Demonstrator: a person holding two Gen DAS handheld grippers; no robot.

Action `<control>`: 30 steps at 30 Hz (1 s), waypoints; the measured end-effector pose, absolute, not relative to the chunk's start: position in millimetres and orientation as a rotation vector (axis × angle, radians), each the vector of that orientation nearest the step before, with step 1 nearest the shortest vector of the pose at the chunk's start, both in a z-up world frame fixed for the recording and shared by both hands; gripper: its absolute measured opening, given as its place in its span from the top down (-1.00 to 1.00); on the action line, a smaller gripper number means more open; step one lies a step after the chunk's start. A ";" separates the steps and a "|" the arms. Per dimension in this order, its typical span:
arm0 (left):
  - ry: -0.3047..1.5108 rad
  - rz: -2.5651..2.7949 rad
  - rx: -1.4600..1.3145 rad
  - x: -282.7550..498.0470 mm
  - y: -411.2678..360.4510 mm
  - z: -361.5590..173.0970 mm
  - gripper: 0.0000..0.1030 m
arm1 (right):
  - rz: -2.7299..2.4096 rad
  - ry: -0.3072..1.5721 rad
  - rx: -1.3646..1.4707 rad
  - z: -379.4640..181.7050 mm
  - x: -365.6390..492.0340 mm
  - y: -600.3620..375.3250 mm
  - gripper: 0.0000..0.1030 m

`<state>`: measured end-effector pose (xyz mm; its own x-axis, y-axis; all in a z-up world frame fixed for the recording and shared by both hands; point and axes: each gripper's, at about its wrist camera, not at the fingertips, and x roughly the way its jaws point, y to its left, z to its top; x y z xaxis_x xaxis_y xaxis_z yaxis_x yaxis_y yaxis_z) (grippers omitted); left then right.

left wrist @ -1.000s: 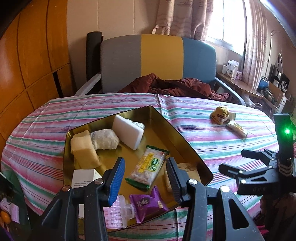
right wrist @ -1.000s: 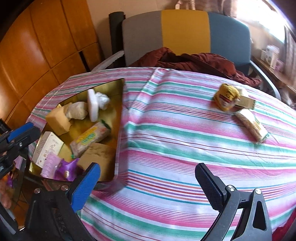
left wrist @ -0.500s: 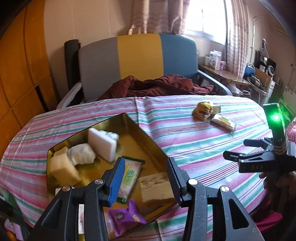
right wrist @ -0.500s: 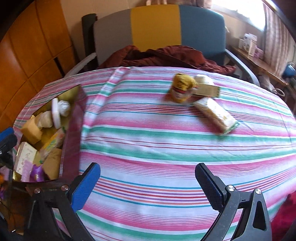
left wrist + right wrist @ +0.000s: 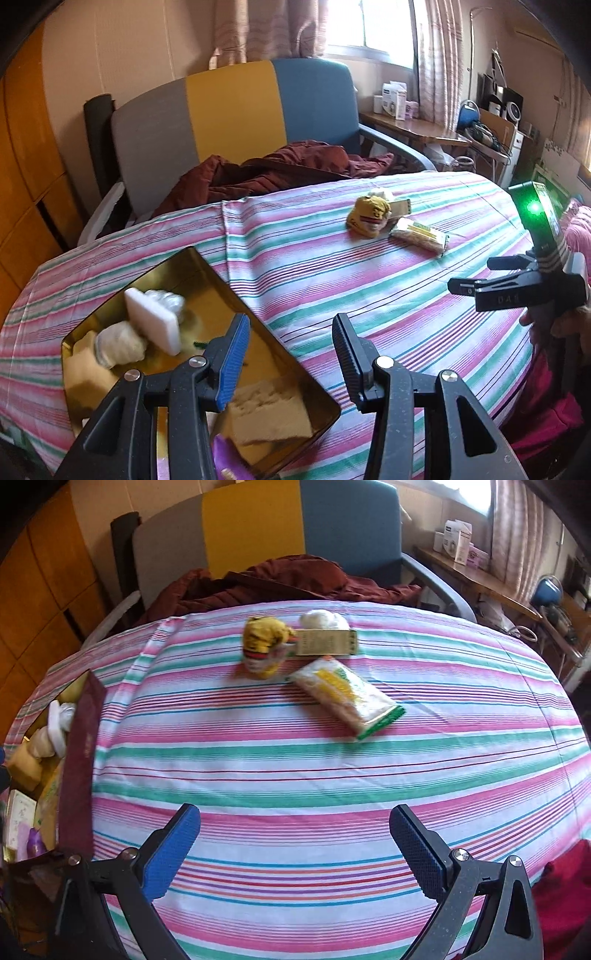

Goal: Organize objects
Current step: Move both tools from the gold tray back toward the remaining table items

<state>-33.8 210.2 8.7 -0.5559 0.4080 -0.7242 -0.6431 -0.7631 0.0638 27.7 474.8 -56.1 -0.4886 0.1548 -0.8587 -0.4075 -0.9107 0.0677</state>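
Observation:
A gold tin [image 5: 207, 269] sits on the striped table at the left, holding several snacks, among them a white block [image 5: 151, 321]. It also shows at the left edge of the right wrist view [image 5: 79, 760]. My left gripper [image 5: 288, 354] is open and empty over the tin's right edge. My right gripper [image 5: 295, 845] is open and empty above the bare cloth. It shows from the side in the left wrist view [image 5: 476, 275]. Ahead of it lie a yellow packet [image 5: 264, 644], a white wrapped snack bar [image 5: 345, 696], a flat green box [image 5: 327, 642] and a white bun [image 5: 323, 620].
A striped cloth [image 5: 295, 768] covers the round table. A chair [image 5: 236, 107] with a dark red garment [image 5: 280, 166] stands behind the table. A side table [image 5: 413, 125] with boxes is at the right by the window.
Both grippers have swung to the right. The tin has slid toward the left in both views and the loose snacks are now nearer the middle. Both grippers stay open.

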 end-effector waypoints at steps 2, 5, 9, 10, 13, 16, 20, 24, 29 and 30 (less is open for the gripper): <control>0.440 2.275 -0.961 -36.9 218.7 7.6 0.09 | 2.420 0.382 -1.365 -57.5 26.0 484.2 -0.99; 0.418 2.236 -0.987 -43.1 229.3 5.3 0.09 | 2.405 0.389 -1.360 -58.6 23.0 499.1 -0.99; 0.414 2.209 -1.001 -47.5 242.9 1.9 0.09 | 2.377 0.432 -1.340 -60.4 18.0 527.5 -0.99; 0.414 2.200 -1.004 -47.9 246.2 1.2 0.09 | 2.372 0.434 -1.338 -60.7 16.5 532.2 -0.99; 0.414 2.174 -1.013 -51.1 258.4 -0.9 0.09 | 2.365 0.423 -1.333 -62.4 7.6 546.4 -0.99; 0.414 2.153 -1.023 -56.5 270.2 -2.2 0.09 | 2.374 0.407 -1.345 -66.3 -4.0 553.9 -0.99; 0.353 2.107 -1.087 -72.9 288.7 -5.8 0.09 | 2.399 0.355 -1.373 -71.8 -21.9 557.7 -0.99; 0.307 2.088 -1.122 -90.4 306.4 -8.4 0.08 | 2.421 0.415 -1.361 -72.3 -33.8 566.6 -0.99; 0.221 2.046 -1.166 -116.1 337.0 -13.5 -0.21 | 2.412 0.463 -1.324 -71.2 -42.1 583.1 -0.99; 0.214 2.043 -1.166 -119.3 342.9 -14.2 -0.29 | 2.409 0.483 -1.314 -70.6 -42.2 587.8 -0.99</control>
